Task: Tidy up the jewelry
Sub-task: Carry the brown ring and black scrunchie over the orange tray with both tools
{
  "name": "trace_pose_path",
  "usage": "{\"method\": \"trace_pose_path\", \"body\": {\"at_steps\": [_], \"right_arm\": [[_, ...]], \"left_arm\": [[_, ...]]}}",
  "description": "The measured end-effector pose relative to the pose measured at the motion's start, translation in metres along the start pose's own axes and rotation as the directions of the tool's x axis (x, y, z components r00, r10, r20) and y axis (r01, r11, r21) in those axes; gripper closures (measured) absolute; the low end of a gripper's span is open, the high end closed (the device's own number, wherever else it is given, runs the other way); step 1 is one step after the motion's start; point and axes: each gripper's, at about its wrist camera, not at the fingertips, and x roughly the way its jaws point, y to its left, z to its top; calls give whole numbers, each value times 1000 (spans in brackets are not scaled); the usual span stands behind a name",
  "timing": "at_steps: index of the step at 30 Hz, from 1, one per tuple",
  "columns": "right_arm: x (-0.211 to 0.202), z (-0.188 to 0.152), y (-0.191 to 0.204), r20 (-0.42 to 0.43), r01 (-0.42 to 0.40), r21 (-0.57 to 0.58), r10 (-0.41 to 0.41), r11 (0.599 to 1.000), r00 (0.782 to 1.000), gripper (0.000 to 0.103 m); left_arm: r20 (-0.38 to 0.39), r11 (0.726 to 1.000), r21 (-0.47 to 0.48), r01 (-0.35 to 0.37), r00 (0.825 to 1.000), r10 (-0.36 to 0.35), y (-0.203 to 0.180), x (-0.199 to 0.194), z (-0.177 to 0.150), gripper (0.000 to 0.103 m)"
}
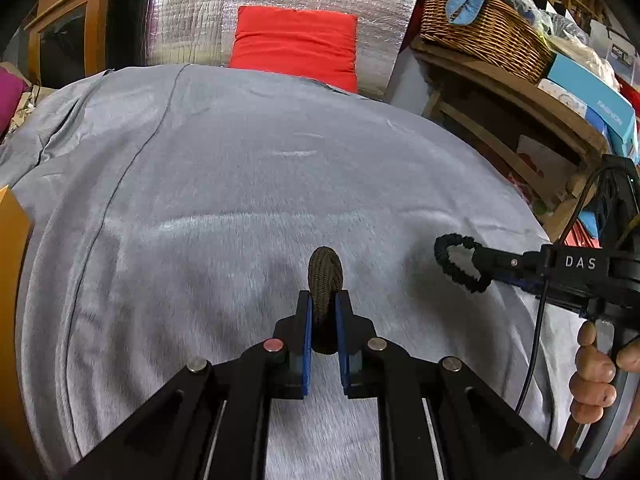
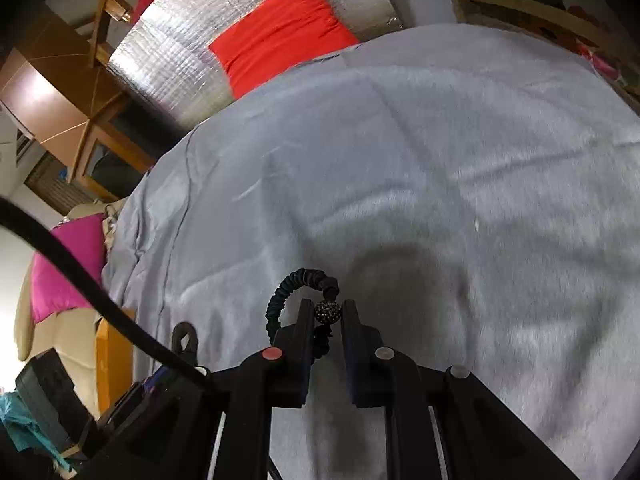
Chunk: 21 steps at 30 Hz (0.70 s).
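Observation:
My left gripper (image 1: 325, 300) is shut on a thick olive-brown braided band (image 1: 325, 272), held edge-on above the grey cloth (image 1: 240, 184). My right gripper (image 2: 328, 312) is shut on a dark ruched elastic band (image 2: 288, 292), its pads pinching the sparkly bead (image 2: 328, 312) on it. In the left wrist view the same elastic band (image 1: 460, 264) hangs as a loop from the right gripper (image 1: 486, 258) at the right, a little above the cloth. A hand (image 1: 596, 372) grips that tool's handle. The left gripper's tip, with a dark loop in it, shows at the lower left of the right wrist view.
The grey cloth covers a wide soft surface. A red cushion (image 1: 296, 46) leans on silver foil (image 1: 192, 8) at the far edge. A wicker basket (image 1: 484, 32) sits on a wooden shelf at the right. A pink cushion (image 2: 68, 268) lies off the left side.

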Motion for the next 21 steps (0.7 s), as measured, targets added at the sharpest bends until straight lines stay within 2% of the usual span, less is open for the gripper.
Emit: {"method": "trace_pose_path", "body": {"at_steps": [6,11,15,21], "right_arm": [[-6,-19,13,-22,-23,-26,23,999,1000,88],[-5,-33,35,-38,-35,-78,32,996,999,88],[-5,-43,50,-45,-39,-121,34,992,998,88],[13,-50,75,-57,-61,-142,54,988,997,88]], "left_arm": [[-2,1000,-2,-22,1000,22,-2,-21,-14,92],[-14,995,11,-101,995,101,1,-31,-24,91],[-37,993,-10,-114,993,114,8,-33,-29,92],[-10,986,10,-164,986,164,19,-43,-27,91]]}}
